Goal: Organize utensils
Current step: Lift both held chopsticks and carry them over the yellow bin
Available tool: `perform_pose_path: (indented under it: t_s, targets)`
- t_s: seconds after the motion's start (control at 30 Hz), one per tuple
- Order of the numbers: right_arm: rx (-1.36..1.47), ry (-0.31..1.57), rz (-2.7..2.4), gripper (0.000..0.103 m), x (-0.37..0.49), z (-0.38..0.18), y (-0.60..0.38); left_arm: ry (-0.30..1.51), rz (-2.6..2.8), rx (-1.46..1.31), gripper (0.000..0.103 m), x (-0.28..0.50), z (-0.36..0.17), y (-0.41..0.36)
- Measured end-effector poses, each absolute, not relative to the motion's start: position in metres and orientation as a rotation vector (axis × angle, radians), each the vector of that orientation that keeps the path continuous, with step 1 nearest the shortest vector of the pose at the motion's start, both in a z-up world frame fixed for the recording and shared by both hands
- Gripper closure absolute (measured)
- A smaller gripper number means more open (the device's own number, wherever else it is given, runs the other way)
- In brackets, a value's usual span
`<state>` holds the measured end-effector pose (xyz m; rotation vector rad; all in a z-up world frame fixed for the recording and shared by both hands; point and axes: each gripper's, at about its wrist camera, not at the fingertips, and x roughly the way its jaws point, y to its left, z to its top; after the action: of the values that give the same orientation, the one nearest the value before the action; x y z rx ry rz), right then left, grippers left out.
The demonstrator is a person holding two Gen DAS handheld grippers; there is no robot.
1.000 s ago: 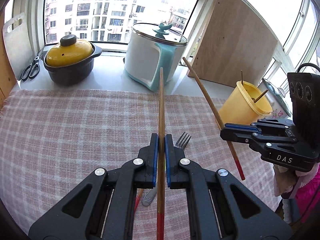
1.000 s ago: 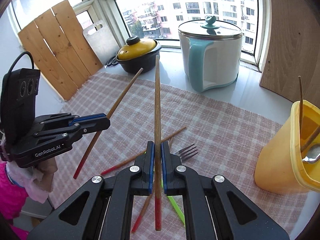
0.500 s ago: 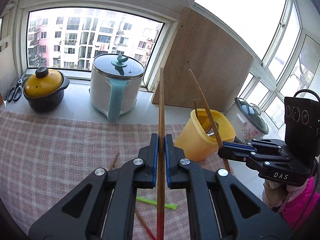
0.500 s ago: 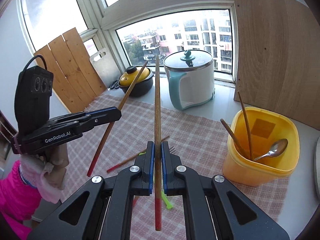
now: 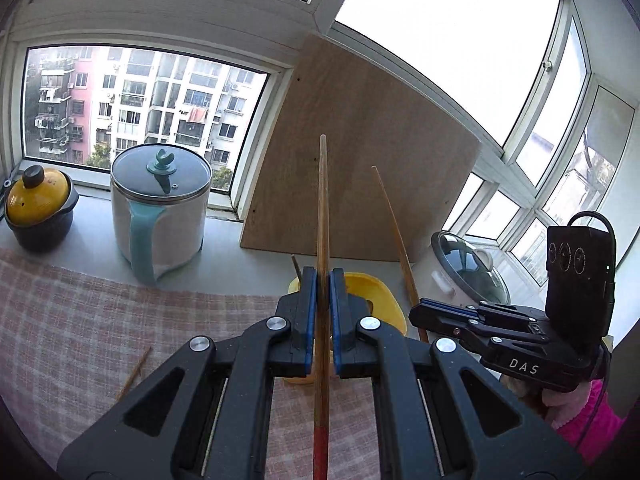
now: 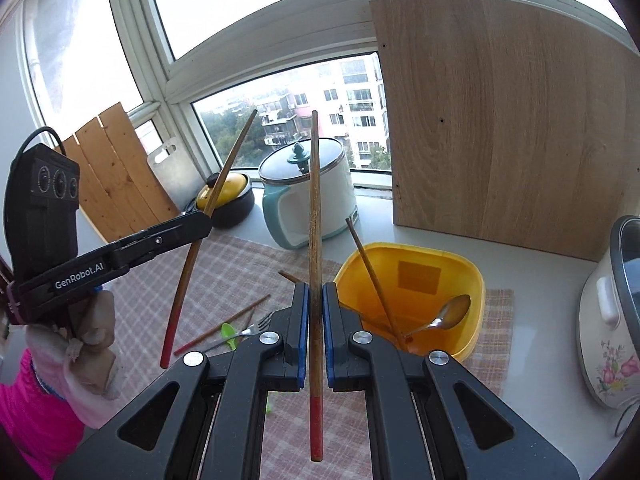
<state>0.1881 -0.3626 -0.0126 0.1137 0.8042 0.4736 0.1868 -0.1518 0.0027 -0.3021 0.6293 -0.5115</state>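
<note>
My left gripper (image 5: 324,320) and right gripper (image 6: 316,332) each have their jaws clamped on one red-tipped chopstick (image 6: 315,240), mid-frame. Beyond, lower right, stands the yellow holder (image 6: 472,280). I should align each chopstick above its opening before releasing.

black left gripper (image 6: 200,226), blue-lined jaws, silver screws; pink sleeve (image 6: 24,408), perhaps glove.

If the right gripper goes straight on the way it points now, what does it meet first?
Probably the yellow bin: the right gripper, shut on a chopstick, points down toward its near rim. Depth is unclear.
</note>
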Motion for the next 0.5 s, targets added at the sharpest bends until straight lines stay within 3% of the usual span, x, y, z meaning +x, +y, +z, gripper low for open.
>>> perform_pose_path:
  t_s: [0.5]
  targets:
    - [0.121, 0.78, 0.464, 0.098, 0.236, -0.024, -0.414, 0.567, -0.348, -0.366, 0.098, 0.229, -0.009, -0.227]
